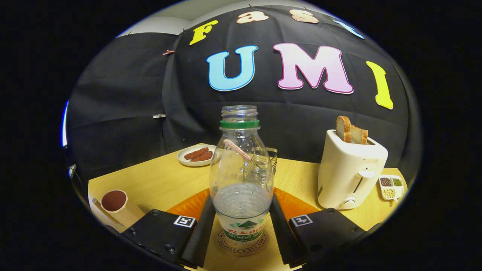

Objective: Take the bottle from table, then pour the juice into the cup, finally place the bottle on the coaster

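A clear plastic bottle point(241, 177) with a green neck ring and no cap stands upright between my fingers, holding a little clear liquid at its bottom. Its base rests on a round coaster point(225, 245) with a printed ring. My gripper point(241, 201) is shut on the bottle's lower body, one finger point(203, 229) pressed against each side. To the left of the fingers stands a pale cup point(117, 205) with dark red liquid in it.
An orange mat point(297, 207) lies just beyond the coaster. Behind the bottle is a wire basket point(272, 160). A plate of dark food point(197, 155) sits far left, with a white toaster with bread point(350, 169) and a small seed dish point(391, 187) to the right. All of it is on a wooden table point(162, 180).
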The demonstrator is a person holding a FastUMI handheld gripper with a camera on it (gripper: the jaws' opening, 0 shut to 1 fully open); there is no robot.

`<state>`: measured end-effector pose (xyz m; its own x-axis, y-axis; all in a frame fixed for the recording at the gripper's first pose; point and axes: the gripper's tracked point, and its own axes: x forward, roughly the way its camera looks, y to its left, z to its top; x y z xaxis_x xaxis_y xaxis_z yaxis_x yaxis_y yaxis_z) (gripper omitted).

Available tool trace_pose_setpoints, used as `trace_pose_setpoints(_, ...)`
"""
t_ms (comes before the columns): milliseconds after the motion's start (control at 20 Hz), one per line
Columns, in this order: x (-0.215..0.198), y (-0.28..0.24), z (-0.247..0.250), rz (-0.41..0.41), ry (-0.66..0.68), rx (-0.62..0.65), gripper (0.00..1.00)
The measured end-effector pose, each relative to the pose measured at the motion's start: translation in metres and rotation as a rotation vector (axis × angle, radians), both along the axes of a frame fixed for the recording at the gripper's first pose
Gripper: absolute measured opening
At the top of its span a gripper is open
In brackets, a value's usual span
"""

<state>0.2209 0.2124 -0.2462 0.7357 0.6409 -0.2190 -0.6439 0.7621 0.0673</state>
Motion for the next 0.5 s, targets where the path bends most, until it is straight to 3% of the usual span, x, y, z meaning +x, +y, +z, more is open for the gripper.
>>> trace_pose_setpoints(250, -0.005, 0.002, -0.001, 0.010, -0.010, -0.025, 0.80)
trace_pose_setpoints(400, -0.008, 0.000, 0.004, 0.005, -0.026, -0.046, 1.00)
trace_pose_setpoints(500, -0.012, -0.004, 0.006, -0.001, -0.027, -0.059, 0.99)
